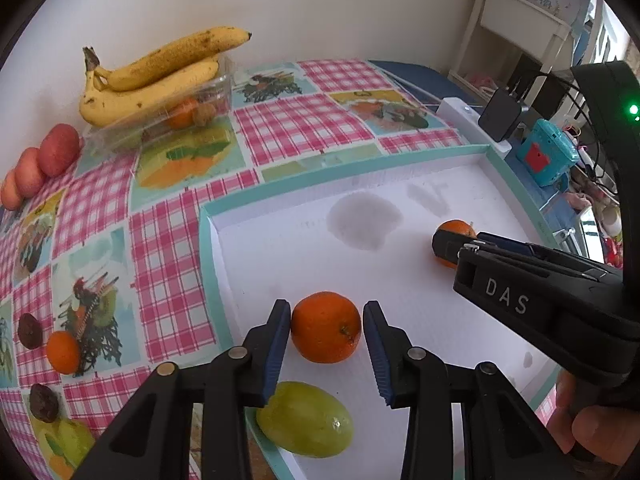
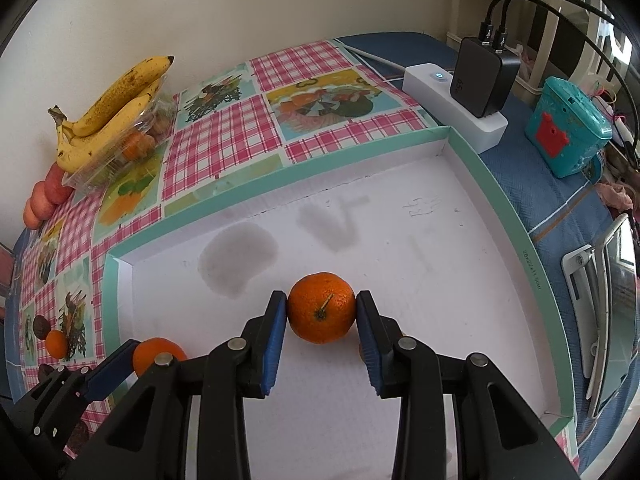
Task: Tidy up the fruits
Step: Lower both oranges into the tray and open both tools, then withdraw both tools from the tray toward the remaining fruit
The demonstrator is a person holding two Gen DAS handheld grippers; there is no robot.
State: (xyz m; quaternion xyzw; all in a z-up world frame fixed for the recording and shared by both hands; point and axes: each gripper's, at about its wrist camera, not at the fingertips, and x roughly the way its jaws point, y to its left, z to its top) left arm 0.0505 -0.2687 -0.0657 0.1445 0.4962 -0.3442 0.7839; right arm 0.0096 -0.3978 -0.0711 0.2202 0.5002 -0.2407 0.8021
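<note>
Right wrist view: right hand-held gripper [image 2: 321, 316] is closed on a mandarin [image 2: 321, 313] inside the white tray [image 2: 472, 280]. Left hand-held gripper [image 1: 326, 328] is parted around another mandarin [image 1: 325, 326]; gentle release is advised.

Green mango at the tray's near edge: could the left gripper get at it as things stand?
Probably not directly: the left gripper already brackets an orange, and the green mango lies beneath its fingers.

This is a home, probably a living room or bedroom corner. A table against a plain wall carries a pink checked oilcloth [image 2: 224, 148] printed with fruit pictures. Beside it are a white power strip [image 2: 452, 108] with a black charger [image 2: 482, 80], a teal toy box [image 2: 568, 132], and white shelving [image 1: 516, 36], blurred.
</note>
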